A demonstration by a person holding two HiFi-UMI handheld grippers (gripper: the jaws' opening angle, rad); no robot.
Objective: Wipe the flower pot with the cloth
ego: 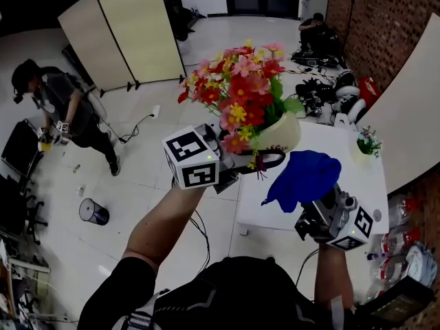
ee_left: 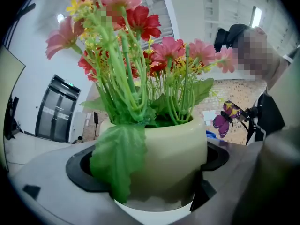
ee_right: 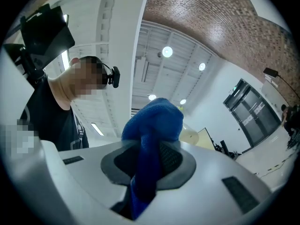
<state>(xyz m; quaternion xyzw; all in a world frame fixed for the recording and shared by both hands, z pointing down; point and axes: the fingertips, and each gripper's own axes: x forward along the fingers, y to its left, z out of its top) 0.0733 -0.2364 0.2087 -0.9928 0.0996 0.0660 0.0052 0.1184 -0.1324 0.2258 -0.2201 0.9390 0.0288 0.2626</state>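
My left gripper [ego: 256, 158] is shut on the cream flower pot [ego: 283, 133] and holds it in the air, tilted to the right. The pot carries red, pink and yellow artificial flowers [ego: 238, 89]. In the left gripper view the pot [ee_left: 171, 156] fills the space between the jaws, with a green leaf [ee_left: 117, 158] hanging over its rim. My right gripper [ego: 311, 205] is shut on a blue cloth [ego: 304, 177], which bunches up just below and right of the pot. The cloth [ee_right: 152, 139] sticks up between the jaws in the right gripper view. Whether cloth and pot touch is unclear.
A white table [ego: 344, 177] lies below both grippers, with a small flower arrangement [ego: 368, 141] near its far right edge. A person [ego: 65, 112] stands far left on the floor near a small bin [ego: 93, 212]. A folding screen [ego: 127, 29] stands behind.
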